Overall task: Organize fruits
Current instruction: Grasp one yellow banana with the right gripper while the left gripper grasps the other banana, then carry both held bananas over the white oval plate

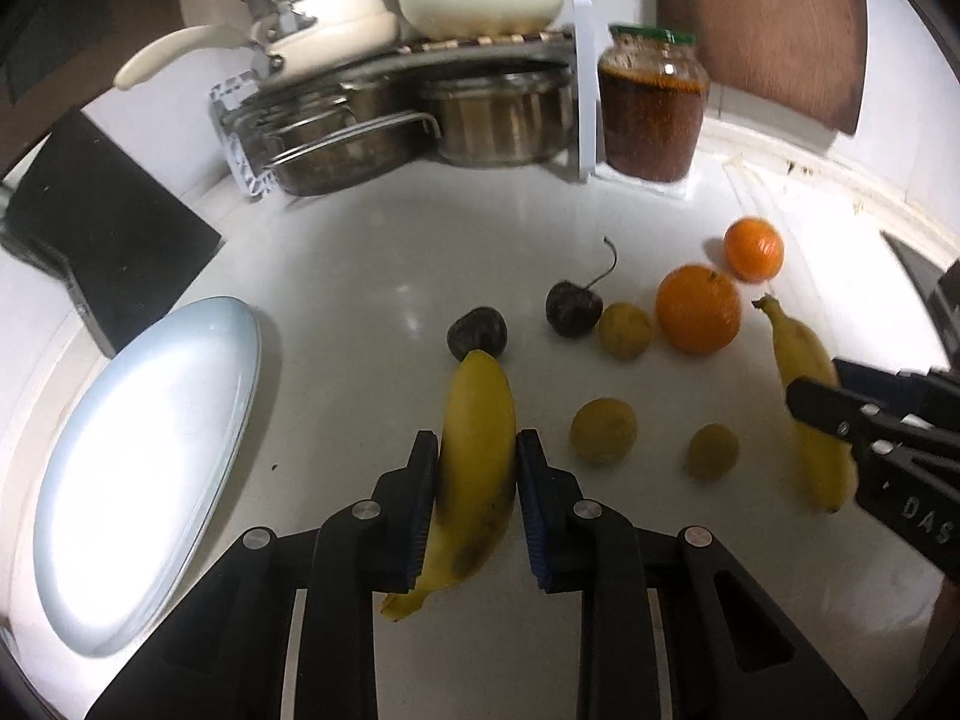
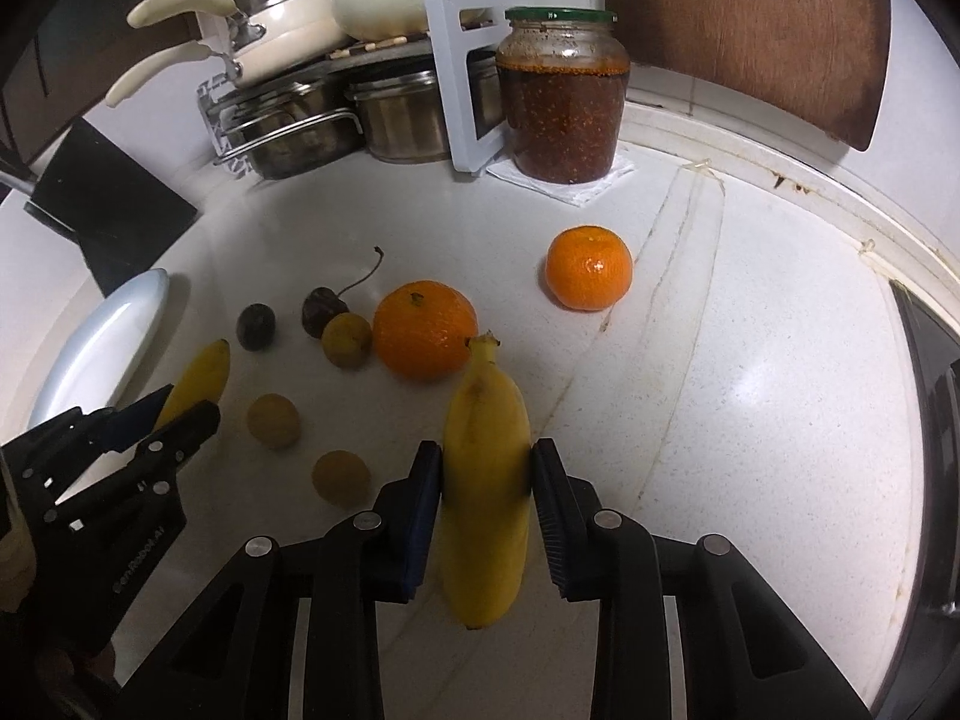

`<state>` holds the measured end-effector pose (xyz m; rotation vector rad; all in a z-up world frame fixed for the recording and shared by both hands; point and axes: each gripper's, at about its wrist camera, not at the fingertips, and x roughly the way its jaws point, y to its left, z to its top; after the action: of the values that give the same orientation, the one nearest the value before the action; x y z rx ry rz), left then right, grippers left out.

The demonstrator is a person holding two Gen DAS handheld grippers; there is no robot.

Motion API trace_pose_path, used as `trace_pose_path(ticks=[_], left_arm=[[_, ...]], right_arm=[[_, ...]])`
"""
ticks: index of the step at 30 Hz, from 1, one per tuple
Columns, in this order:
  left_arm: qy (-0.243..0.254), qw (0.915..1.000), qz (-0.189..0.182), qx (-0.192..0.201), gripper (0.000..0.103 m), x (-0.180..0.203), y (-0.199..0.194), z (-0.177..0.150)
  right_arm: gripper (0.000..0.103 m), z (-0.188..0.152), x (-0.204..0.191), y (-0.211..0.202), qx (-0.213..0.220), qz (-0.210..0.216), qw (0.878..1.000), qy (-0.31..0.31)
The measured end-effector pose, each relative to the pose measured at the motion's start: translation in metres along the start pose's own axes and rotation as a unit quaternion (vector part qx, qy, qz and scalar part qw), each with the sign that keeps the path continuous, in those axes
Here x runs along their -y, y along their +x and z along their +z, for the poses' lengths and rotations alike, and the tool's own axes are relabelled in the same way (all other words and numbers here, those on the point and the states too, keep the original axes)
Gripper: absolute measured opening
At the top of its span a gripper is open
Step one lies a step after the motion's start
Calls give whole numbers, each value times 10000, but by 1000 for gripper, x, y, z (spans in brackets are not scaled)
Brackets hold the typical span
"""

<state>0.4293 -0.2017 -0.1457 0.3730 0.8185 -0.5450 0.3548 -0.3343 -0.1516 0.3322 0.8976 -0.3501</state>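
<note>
Two bananas are clamped on the white desk: left gripper jaws grip one banana, right gripper jaws grip the other banana.

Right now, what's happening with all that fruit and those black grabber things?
A person is sorting fruit on a white counter with two handheld grippers. The left gripper is shut on one yellow banana, and the right gripper is shut on another yellow banana. Two oranges, small yellow-green fruits and dark cherries lie loose nearby. The pale blue oval plate has no fruit on it.
</note>
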Motion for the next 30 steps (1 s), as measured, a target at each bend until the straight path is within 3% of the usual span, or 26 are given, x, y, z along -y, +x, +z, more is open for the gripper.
trace_pose_path(ticks=[18, 30], left_arm=[[-982, 9926, 180, 686, 27, -4, -86, -8], [-1342, 9852, 504, 942, 27, -53, -130, -23]], right_arm=[[32, 2, -6, -57, 560, 648, 9956, -371], [32, 4, -63, -83, 838, 966, 9884, -817]])
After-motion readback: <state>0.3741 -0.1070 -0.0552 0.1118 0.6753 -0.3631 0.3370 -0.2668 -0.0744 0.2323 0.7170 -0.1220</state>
